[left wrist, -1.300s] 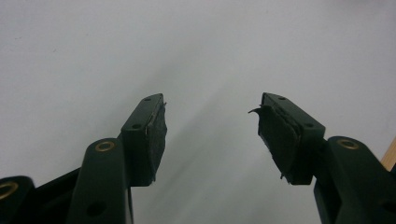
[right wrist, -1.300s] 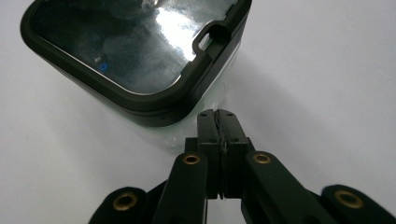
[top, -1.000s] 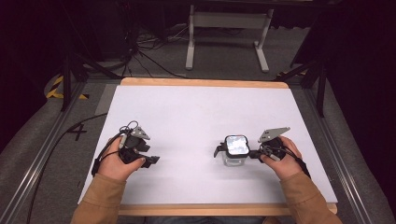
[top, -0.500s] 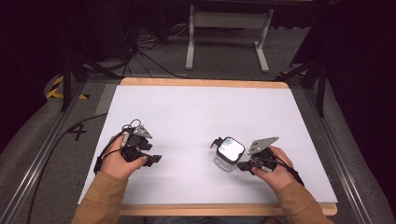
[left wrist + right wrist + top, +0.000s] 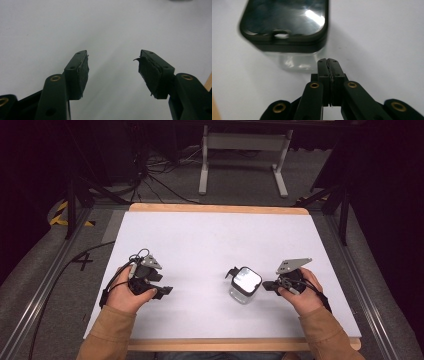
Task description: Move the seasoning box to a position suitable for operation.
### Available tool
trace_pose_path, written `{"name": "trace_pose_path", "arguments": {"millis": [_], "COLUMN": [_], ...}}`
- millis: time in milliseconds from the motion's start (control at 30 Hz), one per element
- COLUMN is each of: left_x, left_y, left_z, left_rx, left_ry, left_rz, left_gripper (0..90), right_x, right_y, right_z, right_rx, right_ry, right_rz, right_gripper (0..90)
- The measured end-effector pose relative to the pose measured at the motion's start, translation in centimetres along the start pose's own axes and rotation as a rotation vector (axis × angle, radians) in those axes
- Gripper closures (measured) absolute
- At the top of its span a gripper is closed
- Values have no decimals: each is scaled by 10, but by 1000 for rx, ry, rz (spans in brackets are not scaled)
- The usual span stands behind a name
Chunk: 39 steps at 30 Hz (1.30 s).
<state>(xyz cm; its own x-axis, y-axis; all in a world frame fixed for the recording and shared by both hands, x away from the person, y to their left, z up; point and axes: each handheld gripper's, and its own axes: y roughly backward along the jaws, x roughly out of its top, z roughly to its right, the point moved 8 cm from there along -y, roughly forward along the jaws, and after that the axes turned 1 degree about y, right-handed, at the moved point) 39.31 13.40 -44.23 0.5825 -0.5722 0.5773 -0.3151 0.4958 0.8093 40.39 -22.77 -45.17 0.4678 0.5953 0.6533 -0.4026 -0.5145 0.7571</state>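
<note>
A clear jar (image 5: 245, 286) with a dark square lid stands upright on the white table (image 5: 210, 245), nearer the person's edge than the far edge and somewhat right of the middle. The right gripper (image 5: 267, 285) lies just to the right of the jar, held low in the person's right hand (image 5: 300, 292), with its tips pointing at the jar's side. In the right gripper view the right gripper (image 5: 329, 61) has its two black jaws pressed flat together with nothing between them, and the tips sit just short of the jar's (image 5: 287, 32) clear wall, below the lid's dark rim; whether they touch the wall cannot be told. The lid's glossy top carries a bright reflection, and a small notch shows at its near edge. The grey three-cornered plate (image 5: 293, 265) on this gripper sits above the hand, to the right of the jar. The left gripper (image 5: 165, 291) rests well apart from the jar, on its left, in the person's left hand (image 5: 127, 292), pointing towards the jar. In the left gripper view the left gripper (image 5: 112, 68) has its jaws standing wide apart, the worn dark pads (image 5: 83, 72) facing each other across bare white table (image 5: 50, 30). Tan sleeves (image 5: 107, 335) cover both forearms.
</note>
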Motion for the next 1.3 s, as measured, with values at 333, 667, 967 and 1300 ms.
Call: {"name": "trace_pose_path", "arguments": {"millis": [333, 667, 967, 1300], "left_x": [-8, -4, 3, 12], "left_y": [2, -2, -6, -11], "left_z": [0, 1, 3, 6], "left_rx": [9, 4, -11, -28], "left_ry": [14, 1, -20, -41], "left_rz": [-5, -5, -16, -15], "left_gripper": [415, 414, 412, 412], "right_x": [3, 2, -4, -9], "right_y": [-24, -22, -18, -19], "right_z": [13, 3, -16, -37], "right_rx": [71, 103, 137, 159], "right_ry": [-33, 9, 47, 86], "right_rz": [53, 38, 0, -28], "right_gripper": [895, 897, 897, 896]}}
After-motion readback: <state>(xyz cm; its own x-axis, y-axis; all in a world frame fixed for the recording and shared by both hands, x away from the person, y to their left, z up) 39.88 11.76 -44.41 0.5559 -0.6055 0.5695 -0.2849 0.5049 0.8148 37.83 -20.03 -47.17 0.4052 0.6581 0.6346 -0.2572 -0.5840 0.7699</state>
